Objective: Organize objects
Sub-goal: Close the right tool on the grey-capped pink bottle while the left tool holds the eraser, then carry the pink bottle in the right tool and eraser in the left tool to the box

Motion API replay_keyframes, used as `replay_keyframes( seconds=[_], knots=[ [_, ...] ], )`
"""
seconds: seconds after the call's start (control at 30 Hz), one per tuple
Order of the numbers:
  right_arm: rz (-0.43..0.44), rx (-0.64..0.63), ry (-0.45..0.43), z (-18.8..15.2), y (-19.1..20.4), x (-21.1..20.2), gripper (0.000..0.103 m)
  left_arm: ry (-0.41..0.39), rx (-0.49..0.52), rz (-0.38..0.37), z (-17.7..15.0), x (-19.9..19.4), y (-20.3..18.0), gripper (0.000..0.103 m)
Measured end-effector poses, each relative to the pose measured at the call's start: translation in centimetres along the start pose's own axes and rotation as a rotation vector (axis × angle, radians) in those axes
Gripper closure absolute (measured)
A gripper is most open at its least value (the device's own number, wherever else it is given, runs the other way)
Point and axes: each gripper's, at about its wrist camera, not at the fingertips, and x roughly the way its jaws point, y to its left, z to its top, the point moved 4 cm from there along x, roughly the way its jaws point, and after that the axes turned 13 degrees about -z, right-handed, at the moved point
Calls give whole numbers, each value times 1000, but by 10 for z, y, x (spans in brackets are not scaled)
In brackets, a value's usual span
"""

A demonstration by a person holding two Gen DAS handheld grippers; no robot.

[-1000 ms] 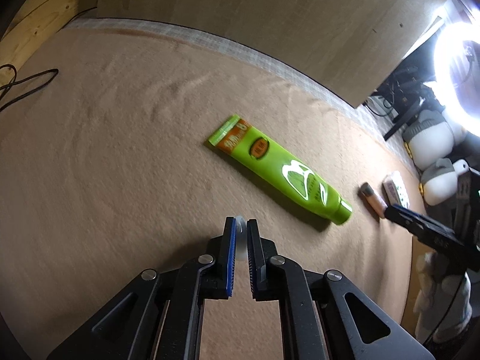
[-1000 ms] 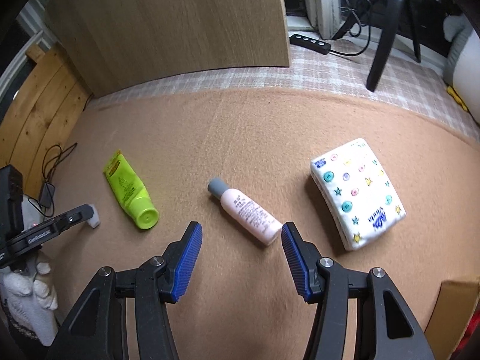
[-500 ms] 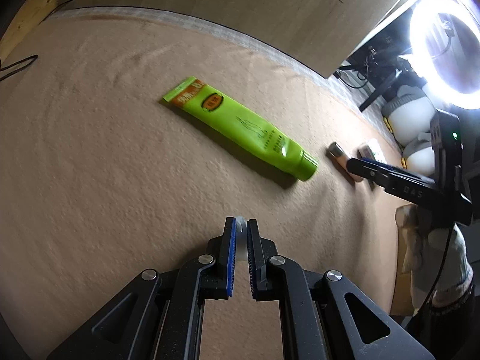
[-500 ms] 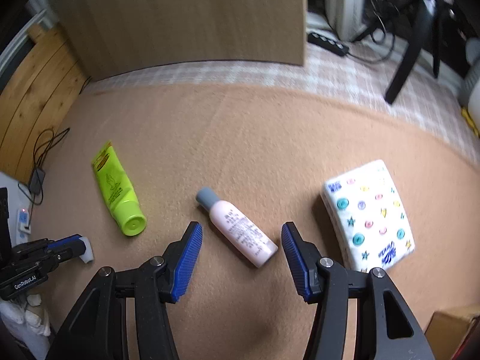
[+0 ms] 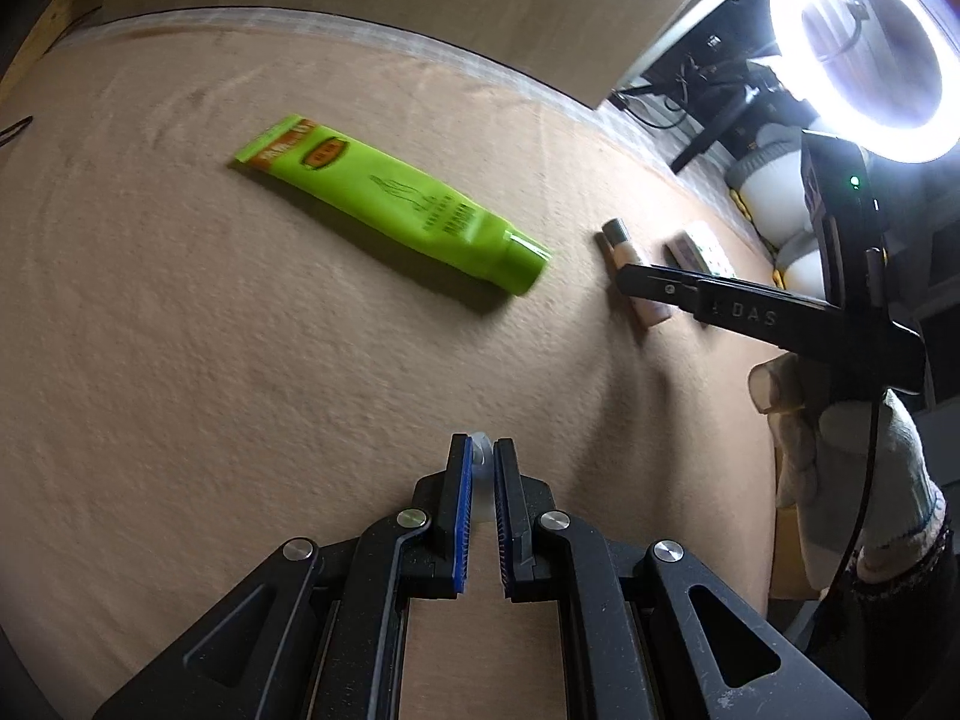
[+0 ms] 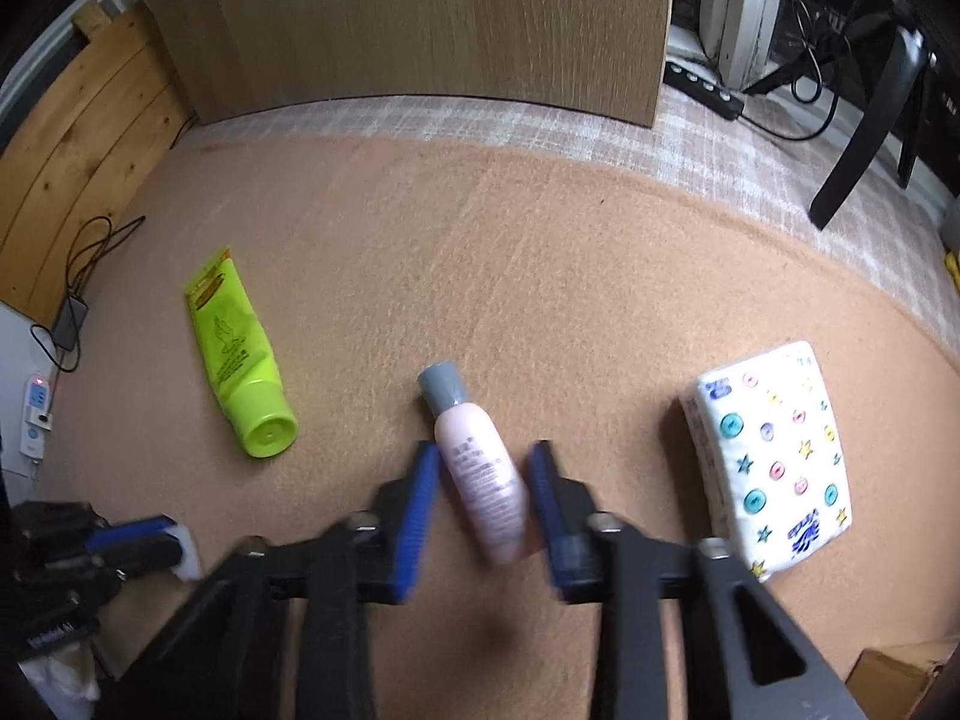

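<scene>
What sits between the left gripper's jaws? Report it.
A small whitish, translucent piece is pinched between the left gripper's nearly shut blue-padded jaws. Only its tip shows; the rest is hidden by the pads, so what it is stays unclear.

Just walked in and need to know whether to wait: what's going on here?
A person is sorting toiletries on a brown cloth with two handheld grippers. The right gripper is open and straddles a pink bottle lying on the cloth; whether the pads touch it is unclear. The left gripper is shut on a small white item, off to the left. A green tube and a tissue pack lie untouched.
</scene>
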Motion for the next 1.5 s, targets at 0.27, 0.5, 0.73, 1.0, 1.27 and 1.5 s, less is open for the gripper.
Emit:
replay_keyframes(
  seconds=[0.27, 0.5, 0.73, 1.0, 1.27, 1.5],
  knots=[
    [39, 50, -3, -29, 1, -13, 85, 30, 62, -10, -12, 14, -33, 96],
    [89, 155, -49, -80, -23, -50, 85, 50, 110, -28, -18, 24, -62, 96],
    [103, 264, -109, -129, -48, -92, 85, 68, 163, -58, -24, 34, -99, 96],
    [35, 396, -159, -188, -94, -136, 85, 87, 285, -121, -25, 56, -176, 96],
    [-55, 507, -181, -242, -149, -171, 85, 126, 402, -171, -32, 100, -255, 96],
    [-117, 579, -185, -278, -189, -181, 85, 141, 470, -177, -34, 137, -311, 96]
  ],
)
